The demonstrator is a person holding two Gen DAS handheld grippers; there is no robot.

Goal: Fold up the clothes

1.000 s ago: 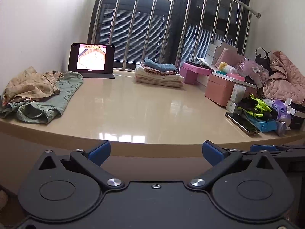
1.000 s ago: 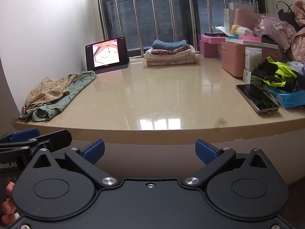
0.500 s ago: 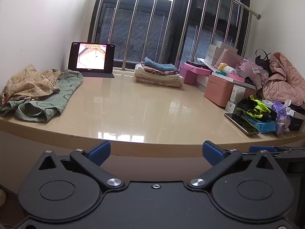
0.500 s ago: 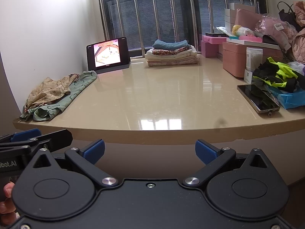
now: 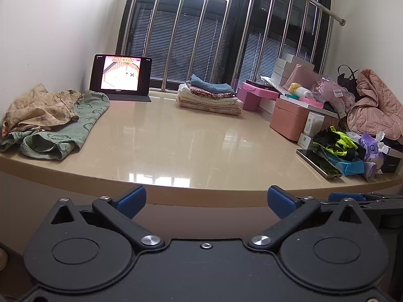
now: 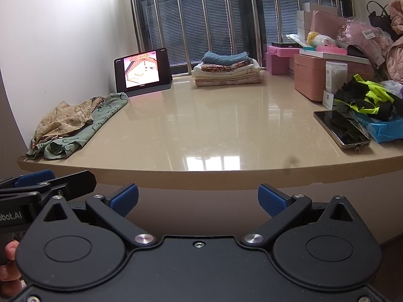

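A glossy beige stone countertop [image 5: 176, 146] carries a crumpled tan garment [image 5: 37, 110] atop a rumpled green patterned cloth [image 5: 83, 123] at its left edge. A lit black tablet [image 5: 121, 76] and a stack of folded fabrics [image 5: 209, 98] stand at the back, while pink storage boxes [image 5: 289, 118] and a dark flat phone [image 5: 318, 163] lie on the right.

Two wrist fisheye views, both low, just below and in front of a beige table's near edge [image 5: 201, 188], facing across it toward a barred window [image 5: 226, 37]. Left cam sits nearer the left end: crumpled clothes [image 5: 50, 125] loom large at left, phone [image 5: 318, 162] far right. Right cam sits to its right, angled slightly left: the same clothes [image 6: 73, 125] look smaller, the phone [image 6: 342, 128] closer. Each view's bottom is filled by its own gripper body; the left gripper [image 6: 47, 183] pokes into the right cam's lower-left corner. Shared: tabletop, tablet [image 5: 121, 76], folded stack [image 5: 209, 98], pink boxes [image 5: 289, 120].
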